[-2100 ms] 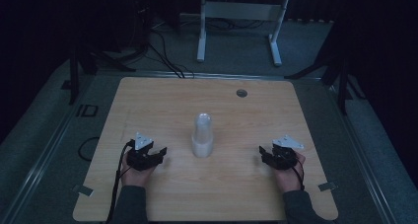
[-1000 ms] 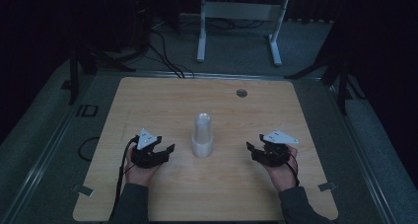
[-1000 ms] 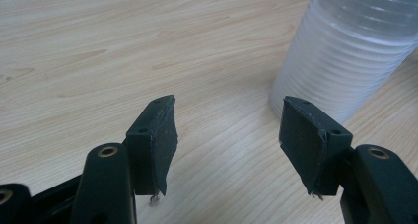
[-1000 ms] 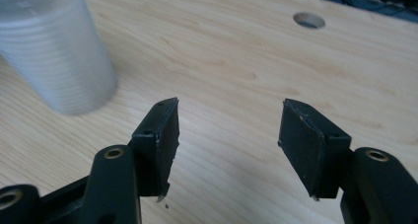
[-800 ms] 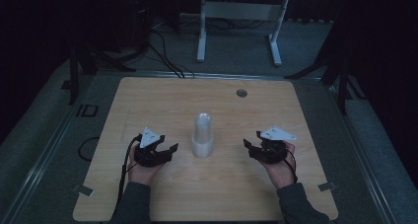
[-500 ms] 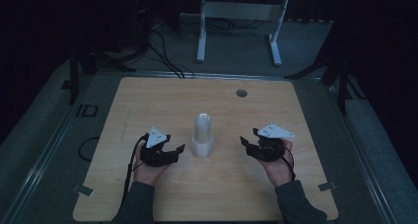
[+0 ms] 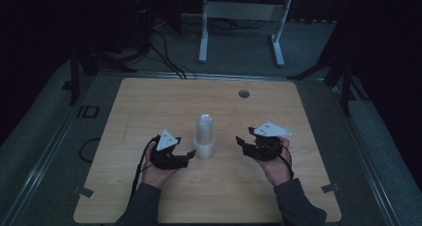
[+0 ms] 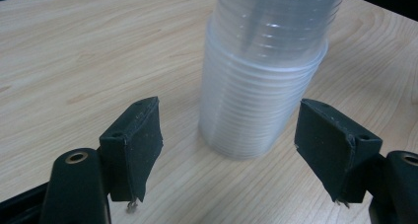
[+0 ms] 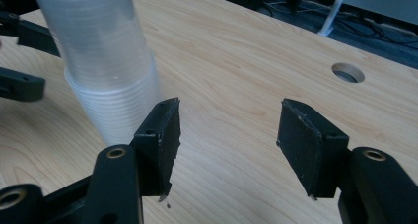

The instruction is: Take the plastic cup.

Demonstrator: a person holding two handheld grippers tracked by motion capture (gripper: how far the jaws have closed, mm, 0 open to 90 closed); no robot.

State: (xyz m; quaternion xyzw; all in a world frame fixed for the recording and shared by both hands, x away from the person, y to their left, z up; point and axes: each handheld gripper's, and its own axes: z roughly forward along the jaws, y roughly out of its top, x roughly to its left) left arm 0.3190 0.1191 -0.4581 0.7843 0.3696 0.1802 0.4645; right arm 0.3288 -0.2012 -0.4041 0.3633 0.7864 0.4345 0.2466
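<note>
A tall stack of clear plastic cups [image 7: 204, 136] stands rim-down in the middle of the wooden table [image 7: 149, 101]. My left gripper [image 7: 188, 155] is open at the stack's left base, jaws pointing at it. In the left gripper view the stack of cups [image 8: 268, 81] rises just beyond the gap of the left gripper [image 8: 236, 140], not between the pads. My right gripper [image 7: 241, 144] is open a little to the right of the stack. In the right gripper view the stack [image 9: 106, 61] stands left of the right gripper [image 9: 226, 135], with the left gripper's jaws behind it.
A round cable hole [image 7: 244, 93] sits near the table's far edge, also visible as the hole [image 9: 348, 72] in the right gripper view. A white metal stand [image 7: 241, 17] and cables lie on the dark floor beyond. Tape marks [image 7: 331, 188] sit near the front corners.
Both grippers have moved inward toward the stack of cups from the table's sides. The left one has come up close to its base. The stack has not moved.
</note>
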